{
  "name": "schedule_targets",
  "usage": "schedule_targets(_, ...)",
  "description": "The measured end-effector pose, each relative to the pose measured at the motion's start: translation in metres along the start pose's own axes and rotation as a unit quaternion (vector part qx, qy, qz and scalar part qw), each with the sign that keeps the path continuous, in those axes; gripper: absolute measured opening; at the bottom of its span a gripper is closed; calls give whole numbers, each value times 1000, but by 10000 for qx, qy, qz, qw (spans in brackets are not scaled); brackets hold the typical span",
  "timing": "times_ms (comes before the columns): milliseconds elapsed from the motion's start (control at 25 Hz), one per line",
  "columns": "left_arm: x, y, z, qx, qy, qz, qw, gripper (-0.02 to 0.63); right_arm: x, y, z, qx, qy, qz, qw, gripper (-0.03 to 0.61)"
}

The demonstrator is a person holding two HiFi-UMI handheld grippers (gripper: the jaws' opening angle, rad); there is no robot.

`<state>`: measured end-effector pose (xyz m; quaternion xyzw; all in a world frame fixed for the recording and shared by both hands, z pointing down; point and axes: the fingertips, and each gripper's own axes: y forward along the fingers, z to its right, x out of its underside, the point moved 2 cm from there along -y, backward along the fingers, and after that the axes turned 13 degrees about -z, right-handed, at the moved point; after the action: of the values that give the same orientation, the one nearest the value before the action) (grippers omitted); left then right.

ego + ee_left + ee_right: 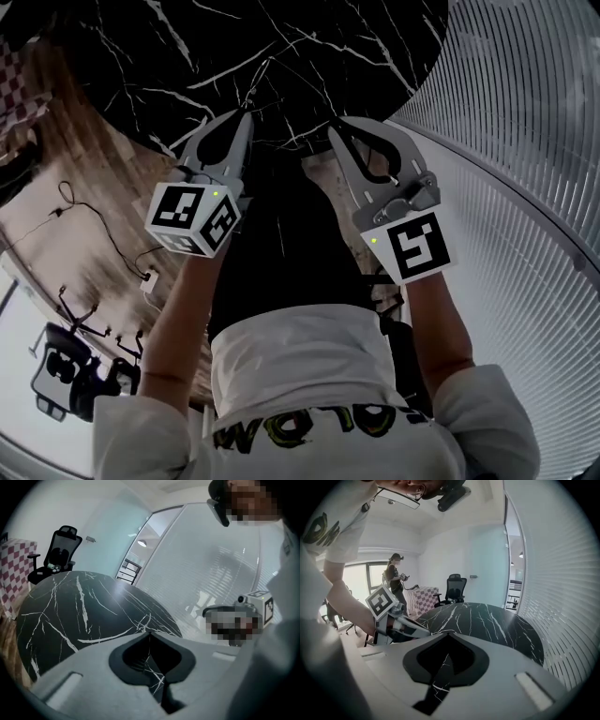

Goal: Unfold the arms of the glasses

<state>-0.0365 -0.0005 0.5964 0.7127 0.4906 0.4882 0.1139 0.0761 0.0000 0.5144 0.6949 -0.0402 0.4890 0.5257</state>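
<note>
We hold both tools up close in front of our white shirt (300,361), side by side and apart. The left tool (149,633) has its jaws closed tip to tip and grips nothing; only veined stone shows through the diamond-shaped gap behind the tips. The right tool (449,633) is the same, jaws together and holding nothing. Seen from the right tool, the left one sits just off to its left, with its marker cube (380,602) nearest our arm.

Just ahead of both sets of tips spreads the round black tabletop (487,620), marbled with white veins. Where the glasses lie we cannot tell, since no view shows them.

Past the tabletop's far edge, straight ahead of the right tool, stands a black office chair (453,588), with a red-and-white checkered panel (423,595) beside it. Farther left, a person (393,576) stands by a bright window. A slatted white wall (562,597) runs along the right tool's right.
</note>
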Motion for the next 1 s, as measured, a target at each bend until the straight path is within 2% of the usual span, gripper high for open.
schedule_targets(640, 22, 44, -45, -327, 18, -161, 9993, 7, 27, 37, 3, -230, 252, -269, 9991, 2)
schedule_targets(1000, 25, 53, -47, -442, 490, -174, 9977, 11, 36, 42, 6, -224, 324, -344, 9986, 2)
